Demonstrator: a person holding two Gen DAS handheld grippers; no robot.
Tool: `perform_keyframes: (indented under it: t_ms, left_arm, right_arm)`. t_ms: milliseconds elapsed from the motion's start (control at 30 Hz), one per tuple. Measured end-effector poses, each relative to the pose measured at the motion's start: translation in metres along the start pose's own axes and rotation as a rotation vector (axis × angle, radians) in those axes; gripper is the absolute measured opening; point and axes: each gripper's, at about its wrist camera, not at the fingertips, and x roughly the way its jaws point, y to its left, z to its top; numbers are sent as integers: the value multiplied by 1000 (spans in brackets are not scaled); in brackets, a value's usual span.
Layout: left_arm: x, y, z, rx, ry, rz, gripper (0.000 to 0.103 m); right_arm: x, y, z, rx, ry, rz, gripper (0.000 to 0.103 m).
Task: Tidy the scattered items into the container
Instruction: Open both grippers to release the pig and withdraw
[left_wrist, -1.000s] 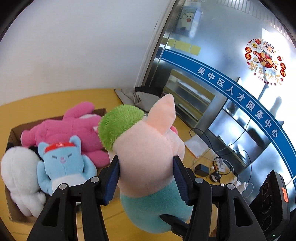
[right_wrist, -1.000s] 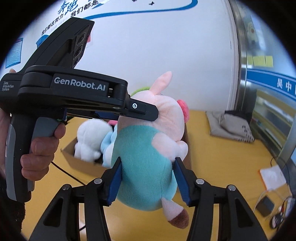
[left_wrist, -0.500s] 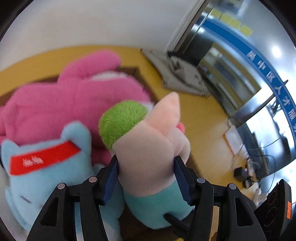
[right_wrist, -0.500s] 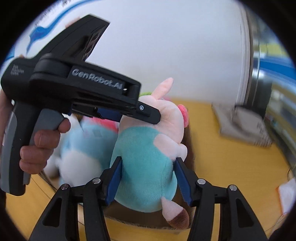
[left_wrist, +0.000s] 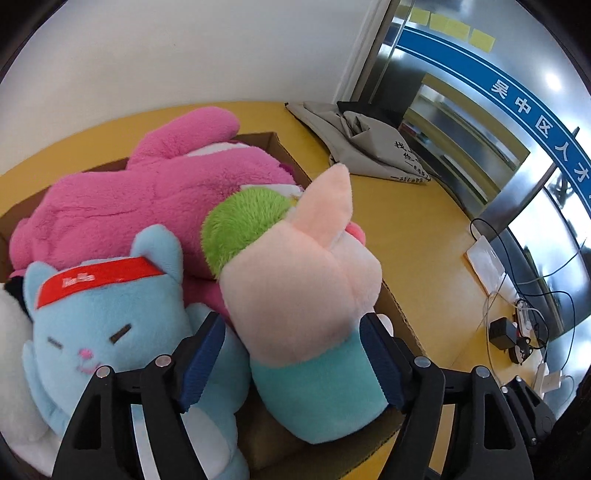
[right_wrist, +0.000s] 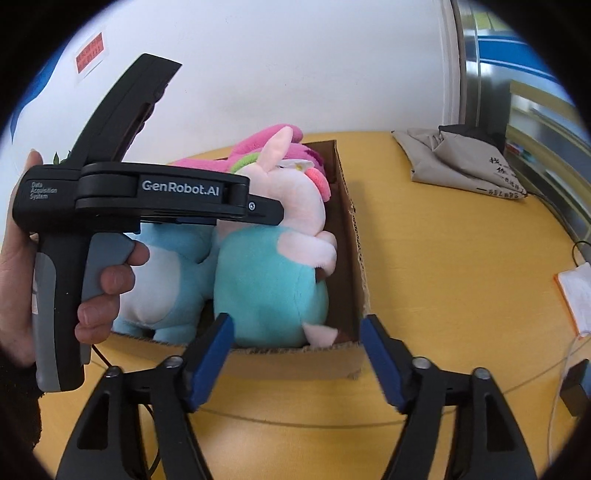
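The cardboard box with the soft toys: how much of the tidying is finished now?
Mostly done. The pink plush, the blue cat and a white toy lie in the cardboard box. The pig plush sits inside too; both the left gripper and right gripper have just been opening. Left: pulling back; no stray toys show.

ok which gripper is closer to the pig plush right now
Left. The left gripper straddles the pig plush in the cardboard box, jaws just opened. The right gripper sits outside the box's near wall, open.

pig plush (right_wrist: 273, 273) boxed (upright), claws (right_wrist: 295, 354) just opened
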Motion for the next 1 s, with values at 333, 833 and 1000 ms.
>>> perform_keyframes:
  t_ms: [333,833,1000]
  left_arm:
    - [-152,10,-99,-29,-211,132,103]
    - [-200,34,-199,-156,-161,166,103]
    - [-207,39,-216,-185,-147,139,103]
  right_arm:
    - [-72,32,-8,-88,-88,-99,79]
    - [-103,77,-29,-130,-65,-130,79]
    - [-111,77,-37,-124,-58,-143,79]
